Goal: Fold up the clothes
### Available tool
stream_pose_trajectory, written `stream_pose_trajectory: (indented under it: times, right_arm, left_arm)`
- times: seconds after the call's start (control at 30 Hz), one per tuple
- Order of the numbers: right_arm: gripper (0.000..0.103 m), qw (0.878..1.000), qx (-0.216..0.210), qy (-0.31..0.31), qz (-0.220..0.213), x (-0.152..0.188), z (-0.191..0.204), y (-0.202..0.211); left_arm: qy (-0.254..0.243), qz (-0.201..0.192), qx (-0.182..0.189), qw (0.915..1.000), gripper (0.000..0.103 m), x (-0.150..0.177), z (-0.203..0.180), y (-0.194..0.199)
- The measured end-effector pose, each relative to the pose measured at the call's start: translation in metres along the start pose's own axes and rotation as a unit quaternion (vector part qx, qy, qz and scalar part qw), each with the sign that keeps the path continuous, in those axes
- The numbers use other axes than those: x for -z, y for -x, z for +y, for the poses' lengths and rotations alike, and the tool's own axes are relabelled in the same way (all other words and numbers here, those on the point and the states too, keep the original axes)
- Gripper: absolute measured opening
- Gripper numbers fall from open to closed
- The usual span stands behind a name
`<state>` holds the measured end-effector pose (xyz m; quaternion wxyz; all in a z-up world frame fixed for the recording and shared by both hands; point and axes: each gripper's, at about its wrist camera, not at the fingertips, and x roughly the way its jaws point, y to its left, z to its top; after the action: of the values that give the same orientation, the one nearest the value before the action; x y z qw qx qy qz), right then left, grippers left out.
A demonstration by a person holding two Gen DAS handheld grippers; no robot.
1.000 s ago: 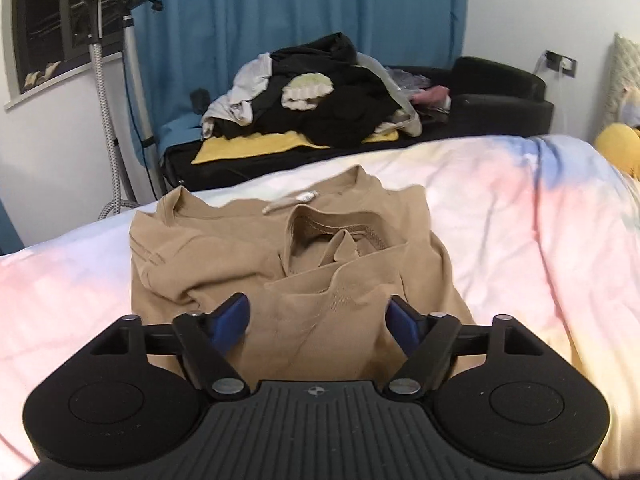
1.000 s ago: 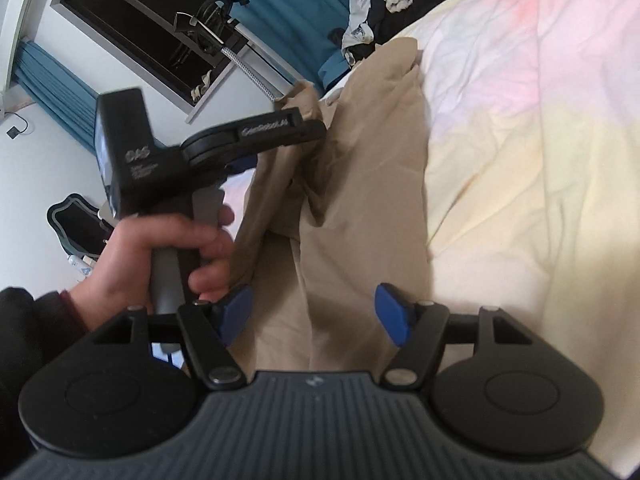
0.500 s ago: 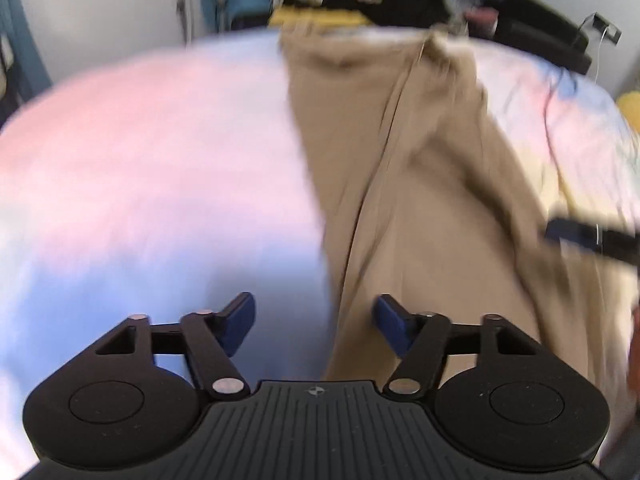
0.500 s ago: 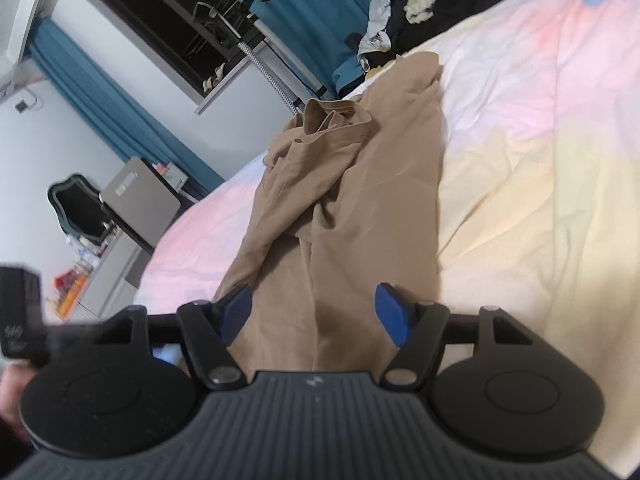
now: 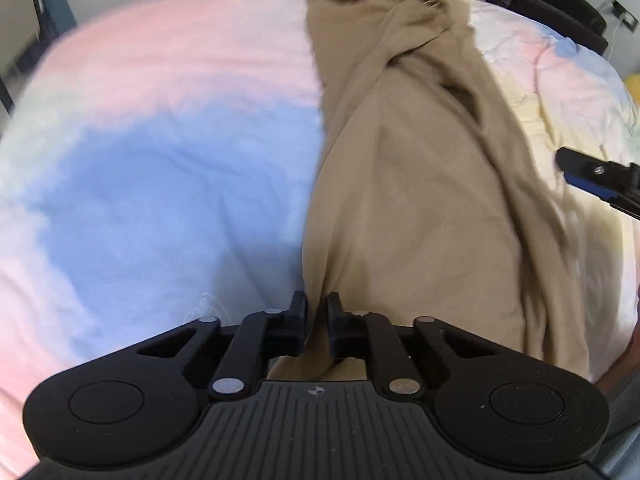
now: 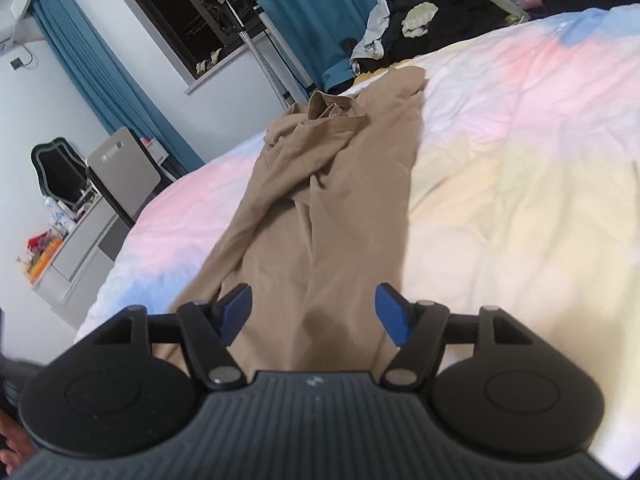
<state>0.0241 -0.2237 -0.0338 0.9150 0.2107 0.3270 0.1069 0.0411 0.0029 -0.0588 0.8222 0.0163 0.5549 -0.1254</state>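
A tan T-shirt (image 5: pixel 420 184) lies stretched lengthwise on a pastel bedspread (image 5: pixel 152 168), folded into a long strip with its collar at the far end. My left gripper (image 5: pixel 316 316) is shut on the shirt's near left hem corner. My right gripper (image 6: pixel 314 312) is open just above the near end of the shirt (image 6: pixel 320 220), its blue pads either side of the cloth and holding nothing. One right fingertip (image 5: pixel 588 172) shows at the right edge of the left wrist view, beside the shirt's right edge.
A pile of dark and light clothes (image 6: pixel 424 20) lies on a sofa past the bed's far end. A garment steamer stand (image 6: pixel 256 36) and blue curtains stand by the window. A desk with clutter (image 6: pixel 60 240) is left of the bed.
My left gripper swung from the collar end to the shirt's near left hem and closed on it. My right gripper stayed open over the near end, and the left hand left its view.
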Motion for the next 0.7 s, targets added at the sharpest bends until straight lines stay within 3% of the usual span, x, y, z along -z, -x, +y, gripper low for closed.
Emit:
stream_pose_trajectory:
  times: [0.27, 0.4, 0.43, 0.47, 0.5, 0.57, 0.7]
  right_arm:
    - [0.069, 1.0, 0.016, 0.002, 0.012, 0.009, -0.003, 0.0]
    - [0.069, 1.0, 0.016, -0.012, 0.023, 0.012, -0.008, -0.004]
    - [0.069, 1.0, 0.014, -0.014, 0.023, 0.012, -0.008, -0.005]
    - [0.069, 1.0, 0.013, -0.015, 0.024, 0.012, -0.008, -0.005]
    - [0.069, 1.0, 0.011, -0.015, 0.024, 0.012, -0.008, -0.006]
    - [0.069, 1.0, 0.008, -0.014, 0.027, 0.012, -0.007, -0.008]
    - [0.069, 0.999, -0.002, -0.019, 0.036, 0.012, -0.005, -0.015]
  left_arm:
    - [-0.053, -0.005, 0.011, 0.9985, 0.011, 0.028, -0.066, 0.0]
    - [-0.076, -0.016, 0.013, 0.9969, 0.014, 0.037, -0.066, 0.003]
    - [-0.078, -0.025, 0.025, 0.9963, 0.017, 0.038, -0.065, 0.011]
    - [-0.084, -0.039, 0.04, 0.9948, 0.031, 0.039, -0.065, 0.021]
    - [-0.095, -0.06, 0.06, 0.9918, 0.056, 0.042, -0.065, 0.034]
    - [-0.115, -0.105, 0.084, 0.9842, 0.076, 0.051, -0.061, 0.061]
    - [-0.112, -0.094, 0.04, 0.9884, 0.074, 0.055, -0.05, 0.07]
